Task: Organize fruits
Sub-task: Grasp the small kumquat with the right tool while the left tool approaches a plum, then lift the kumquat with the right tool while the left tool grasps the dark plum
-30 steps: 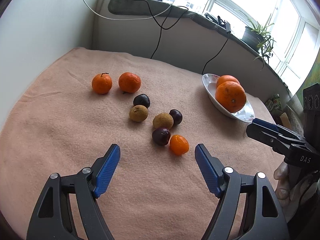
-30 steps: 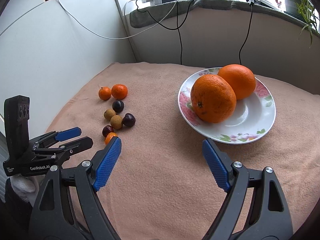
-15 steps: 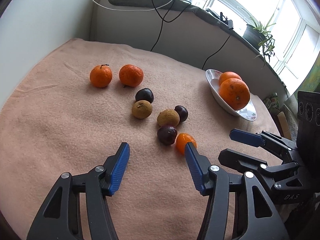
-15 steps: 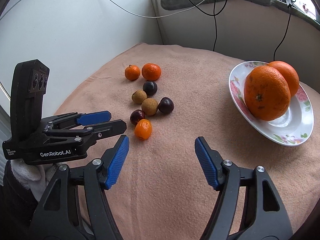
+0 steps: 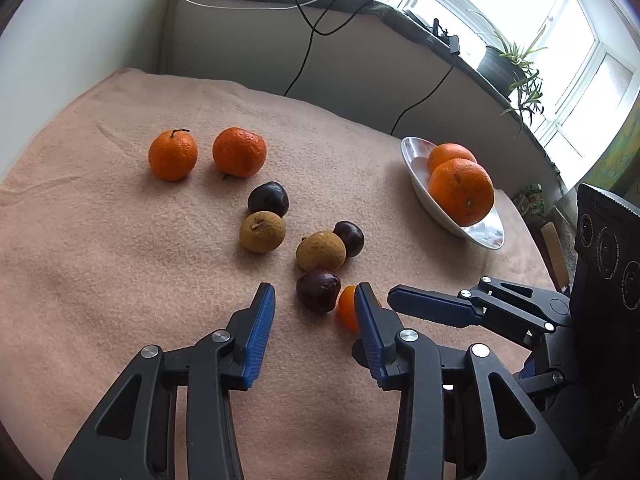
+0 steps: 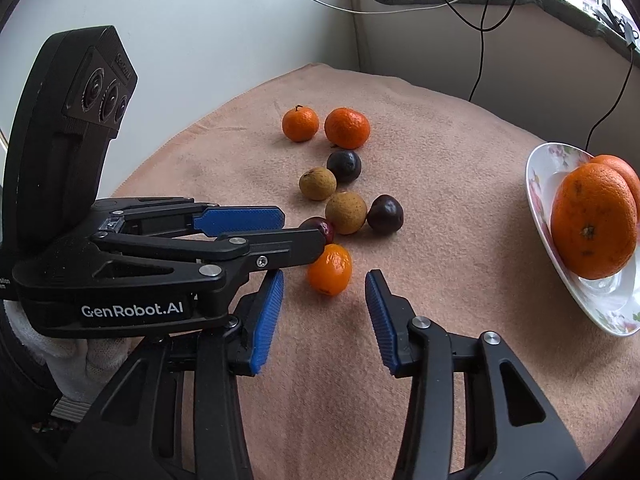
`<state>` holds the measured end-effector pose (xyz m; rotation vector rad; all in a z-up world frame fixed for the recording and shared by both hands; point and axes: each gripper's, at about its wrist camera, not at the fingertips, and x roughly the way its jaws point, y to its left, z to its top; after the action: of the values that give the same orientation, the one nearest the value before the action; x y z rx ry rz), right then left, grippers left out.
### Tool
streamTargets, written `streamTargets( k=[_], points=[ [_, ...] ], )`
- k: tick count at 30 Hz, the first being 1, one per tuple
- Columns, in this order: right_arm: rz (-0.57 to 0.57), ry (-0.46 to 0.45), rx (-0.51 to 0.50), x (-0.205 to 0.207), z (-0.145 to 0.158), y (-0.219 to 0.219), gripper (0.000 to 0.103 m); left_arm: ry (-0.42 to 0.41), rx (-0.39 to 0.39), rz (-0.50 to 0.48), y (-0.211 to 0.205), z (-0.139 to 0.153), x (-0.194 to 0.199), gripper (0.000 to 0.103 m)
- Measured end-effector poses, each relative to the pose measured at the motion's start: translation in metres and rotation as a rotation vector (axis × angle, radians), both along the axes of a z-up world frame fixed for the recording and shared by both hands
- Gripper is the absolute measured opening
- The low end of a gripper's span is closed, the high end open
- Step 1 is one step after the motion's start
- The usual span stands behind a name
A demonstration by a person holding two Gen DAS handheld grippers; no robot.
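Left tongs [image 5: 315, 300] spread apart, low over the nearest dark plum [image 5: 318, 290] — right tongs [image 6: 324, 286] also apart and empty, lined up on the small orange kumquat [image 6: 329, 269] on the pink-covered tabletop [image 6: 440, 208]; two big oranges [image 6: 592, 220] sit on the plate [image 6: 538, 184], well apart

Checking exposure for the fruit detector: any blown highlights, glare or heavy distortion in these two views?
Left wrist view: windows blown out, plate shows glare, fruit sharp. Right wrist view: evenly lit, soft shadow beneath the small orange fruit. Both show strong fisheye bending and dark corners.
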<state>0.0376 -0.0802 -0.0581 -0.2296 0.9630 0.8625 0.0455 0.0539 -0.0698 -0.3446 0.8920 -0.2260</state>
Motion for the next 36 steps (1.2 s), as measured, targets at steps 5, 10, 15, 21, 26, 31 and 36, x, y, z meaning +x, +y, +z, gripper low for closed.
streamTargets(
  k=[5, 10, 15, 21, 26, 31, 36],
  points=[
    [-0.008, 0.008, -0.011, 0.004, -0.006, 0.004, 0.042, 0.006, -0.015, -0.007, 0.003, -0.001, 0.004, 0.038],
    [-0.023, 0.022, -0.011, 0.01, -0.01, 0.005, 0.036, 0.015, -0.041, -0.013, 0.007, -0.004, 0.008, 0.033],
    [-0.026, 0.022, -0.013, 0.011, -0.01, 0.006, 0.031, 0.016, -0.05, -0.031, 0.005, -0.004, 0.007, 0.025],
    [-0.017, 0.019, -0.008, 0.009, -0.009, 0.005, 0.025, 0.018, -0.051, -0.028, 0.006, -0.005, 0.007, 0.022],
    [-0.026, 0.014, -0.005, 0.008, -0.006, -0.004, 0.024, 0.012, -0.028, -0.026, 0.002, -0.004, 0.006, 0.021],
    [-0.065, 0.019, 0.012, 0.01, -0.003, -0.019, 0.024, 0.001, 0.008, -0.027, -0.003, -0.004, 0.005, 0.021],
    [-0.105, 0.021, 0.028, 0.013, -0.001, -0.035, 0.024, -0.024, 0.105, -0.036, -0.016, -0.002, 0.0, 0.021]
  ],
)
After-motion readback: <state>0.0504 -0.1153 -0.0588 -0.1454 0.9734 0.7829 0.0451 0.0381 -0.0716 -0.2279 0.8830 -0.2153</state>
